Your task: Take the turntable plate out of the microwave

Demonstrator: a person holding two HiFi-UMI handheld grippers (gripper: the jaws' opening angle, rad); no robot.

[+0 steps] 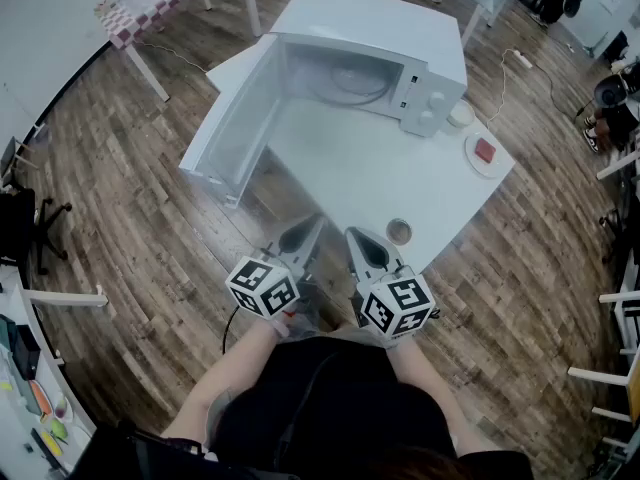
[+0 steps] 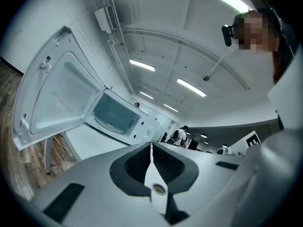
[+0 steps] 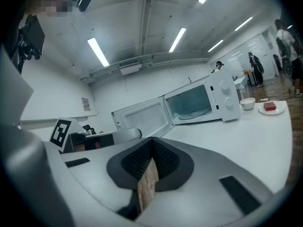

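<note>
Glass turntable plate [image 1: 352, 78] lies flat inside the open microwave [image 1: 410, 38], well ahead of both pairs of jaws and touched by neither. In the right gripper view the plate [image 3: 193, 111] shows through the oven's opening, ahead of the jaws and to their right; in the left gripper view the oven sits ahead and to the left. The microwave door [image 1: 232, 128] is swung wide, standing ahead of the left gripper [image 1: 300, 240] on its left side. The oven rests on a white table [image 1: 380, 178], whose near edge lies just in front of the jaw tips. The left gripper's jaws are pressed together with nothing between them. The right gripper [image 1: 366, 248] is likewise clenched and empty, its pads meeting along one seam. Just ahead and right of the right jaws stands a small round cup [image 1: 399, 232]. Farther right are a saucer with a red piece [image 1: 485, 154] and a small white bowl [image 1: 461, 115] beside the oven.
</note>
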